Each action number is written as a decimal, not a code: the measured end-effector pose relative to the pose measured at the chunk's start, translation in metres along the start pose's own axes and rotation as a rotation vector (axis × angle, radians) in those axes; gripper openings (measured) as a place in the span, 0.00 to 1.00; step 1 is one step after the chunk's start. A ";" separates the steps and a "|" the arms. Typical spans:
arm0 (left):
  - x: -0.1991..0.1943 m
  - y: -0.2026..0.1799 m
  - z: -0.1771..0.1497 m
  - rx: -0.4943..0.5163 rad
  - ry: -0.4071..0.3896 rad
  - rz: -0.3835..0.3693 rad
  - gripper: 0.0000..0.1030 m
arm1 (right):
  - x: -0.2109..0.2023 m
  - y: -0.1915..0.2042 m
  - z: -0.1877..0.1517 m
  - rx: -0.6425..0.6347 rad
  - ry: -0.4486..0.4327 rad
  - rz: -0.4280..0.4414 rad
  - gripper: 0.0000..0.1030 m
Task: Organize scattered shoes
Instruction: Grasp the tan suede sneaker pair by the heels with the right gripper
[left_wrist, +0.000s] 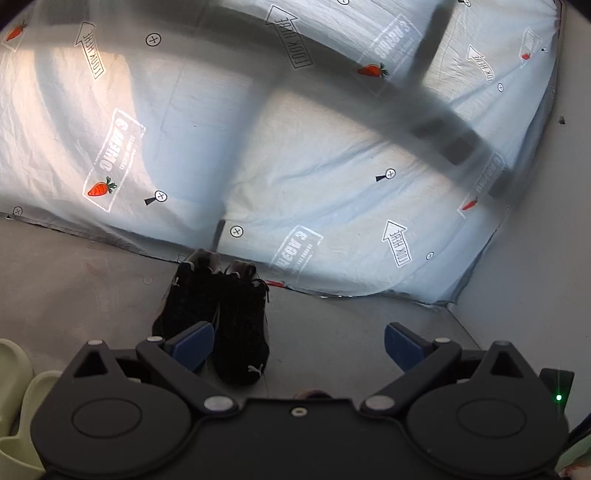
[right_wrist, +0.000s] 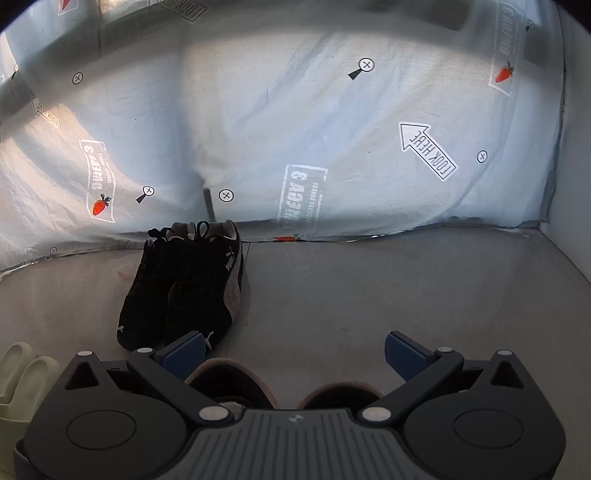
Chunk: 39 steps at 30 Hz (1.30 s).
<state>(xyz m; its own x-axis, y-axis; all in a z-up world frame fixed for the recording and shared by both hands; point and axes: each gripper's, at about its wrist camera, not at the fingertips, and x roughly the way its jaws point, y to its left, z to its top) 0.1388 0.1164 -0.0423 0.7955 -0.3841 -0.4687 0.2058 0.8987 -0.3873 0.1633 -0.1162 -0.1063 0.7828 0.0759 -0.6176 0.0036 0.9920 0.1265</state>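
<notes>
A pair of black sneakers (left_wrist: 218, 317) stands side by side on the grey floor, heels against a printed sheet. In the right wrist view the same black sneakers (right_wrist: 184, 291) lie left of centre. My left gripper (left_wrist: 299, 343) is open and holds nothing; its left blue pad (left_wrist: 192, 347) overlaps the sneakers in the picture. My right gripper (right_wrist: 295, 350) is open too, and nothing sits between its blue pads. Just below it show two dark shoes with brown rims (right_wrist: 232, 384), partly hidden by the gripper body.
Pale green slippers (left_wrist: 14, 373) sit at the lower left, also seen as pale green slippers (right_wrist: 22, 376) in the right wrist view. A pale blue sheet (left_wrist: 295, 166) printed with carrots and arrows hangs behind. A white wall (left_wrist: 535, 258) closes the right side.
</notes>
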 end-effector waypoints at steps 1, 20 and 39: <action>-0.001 -0.005 -0.003 -0.008 0.010 -0.003 0.97 | -0.004 -0.005 -0.006 0.026 0.000 0.019 0.99; -0.009 -0.015 -0.023 0.023 0.031 0.119 0.97 | 0.097 -0.015 0.000 0.156 0.403 0.055 0.86; 0.034 0.013 -0.012 0.022 0.094 0.098 0.97 | 0.137 0.017 -0.013 -0.001 0.373 -0.081 0.69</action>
<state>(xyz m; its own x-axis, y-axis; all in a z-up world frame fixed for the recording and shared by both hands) 0.1610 0.1123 -0.0728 0.7558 -0.3117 -0.5758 0.1435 0.9369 -0.3188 0.2623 -0.0877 -0.1988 0.4996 0.0288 -0.8658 0.0549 0.9964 0.0648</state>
